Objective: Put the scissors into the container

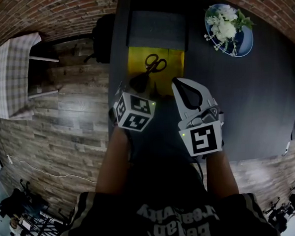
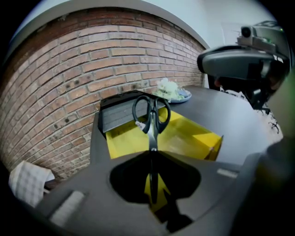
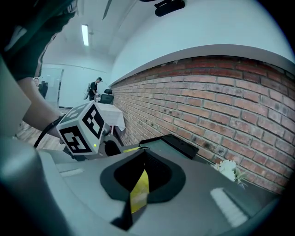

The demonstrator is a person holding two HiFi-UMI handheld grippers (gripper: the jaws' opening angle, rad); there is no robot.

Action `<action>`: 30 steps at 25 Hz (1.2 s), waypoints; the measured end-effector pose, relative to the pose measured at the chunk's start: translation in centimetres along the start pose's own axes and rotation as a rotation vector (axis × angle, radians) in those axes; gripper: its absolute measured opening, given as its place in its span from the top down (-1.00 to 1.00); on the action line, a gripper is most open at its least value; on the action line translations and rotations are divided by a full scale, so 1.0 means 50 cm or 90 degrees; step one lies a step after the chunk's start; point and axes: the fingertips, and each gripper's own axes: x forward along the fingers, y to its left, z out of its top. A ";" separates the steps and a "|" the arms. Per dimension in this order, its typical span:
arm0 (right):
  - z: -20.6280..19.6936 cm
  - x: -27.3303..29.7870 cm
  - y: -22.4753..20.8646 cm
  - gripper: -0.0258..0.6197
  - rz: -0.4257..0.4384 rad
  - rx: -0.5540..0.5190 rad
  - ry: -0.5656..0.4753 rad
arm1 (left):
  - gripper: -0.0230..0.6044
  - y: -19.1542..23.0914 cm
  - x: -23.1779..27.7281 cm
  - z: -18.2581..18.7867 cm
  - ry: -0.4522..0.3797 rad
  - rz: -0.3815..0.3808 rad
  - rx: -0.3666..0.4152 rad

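Looks like the drop-off step: the left gripper point(image 2: 151, 154) is clamped on the blades of the scissors point(image 2: 151, 117), with the handles out over the yellow container point(image 2: 196, 140) (can't tell if they touch the bottom yet). The right gripper point(image 3: 144, 154) is closed on nothing, just beside. Next, I'd guess: lower a bit, then let go. Count: one pair of scissors, one container, one flower plate point(image 1: 230, 27), two grippers.

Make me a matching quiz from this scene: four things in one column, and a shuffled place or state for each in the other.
1 scissors
2 container
3 flowers
4 right gripper

A on a blue plate
B yellow, open
C jaws together, nothing held
D blades clamped in the left gripper

Pairs: 1-D, 2-B, 3-A, 4-C
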 end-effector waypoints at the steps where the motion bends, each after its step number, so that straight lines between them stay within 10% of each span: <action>1: 0.001 -0.001 -0.001 0.90 0.000 0.004 -0.004 | 0.77 0.001 0.001 0.000 0.000 0.000 -0.001; 30: -0.001 0.001 0.002 0.90 0.007 -0.002 -0.001 | 0.77 -0.016 0.019 -0.023 0.079 -0.006 0.094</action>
